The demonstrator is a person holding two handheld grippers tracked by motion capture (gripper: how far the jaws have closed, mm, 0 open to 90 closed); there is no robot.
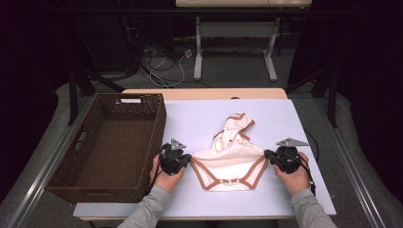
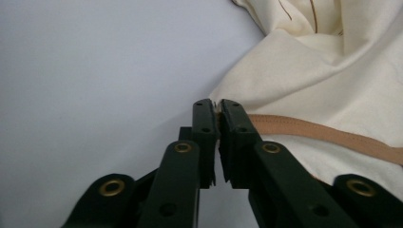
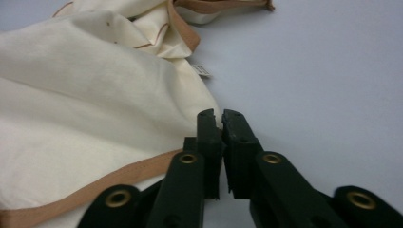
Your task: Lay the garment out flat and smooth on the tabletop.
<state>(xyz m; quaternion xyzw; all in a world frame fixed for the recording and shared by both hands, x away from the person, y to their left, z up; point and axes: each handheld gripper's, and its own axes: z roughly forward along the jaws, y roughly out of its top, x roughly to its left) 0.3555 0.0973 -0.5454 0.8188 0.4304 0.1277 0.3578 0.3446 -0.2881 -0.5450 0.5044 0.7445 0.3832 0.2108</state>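
Now pinching the cream, tan-trimmed cotton baby bodysuit (image 1: pixel 227 161) at both side corners, left gripper (image 1: pixel 183 160) and right gripper (image 1: pixel 270 155) fingers pressed together on fabric, best pulling evenly outward.

A cream baby bodysuit (image 1: pixel 228 159) with tan trim is laid on the surface (image 1: pixel 199 118), pinched at both hip corners, upper part bunched.

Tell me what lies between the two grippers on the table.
The cream garment stretches between left gripper and right gripper, each pinching a corner, seen from the high view.

No text, label or number is legible.
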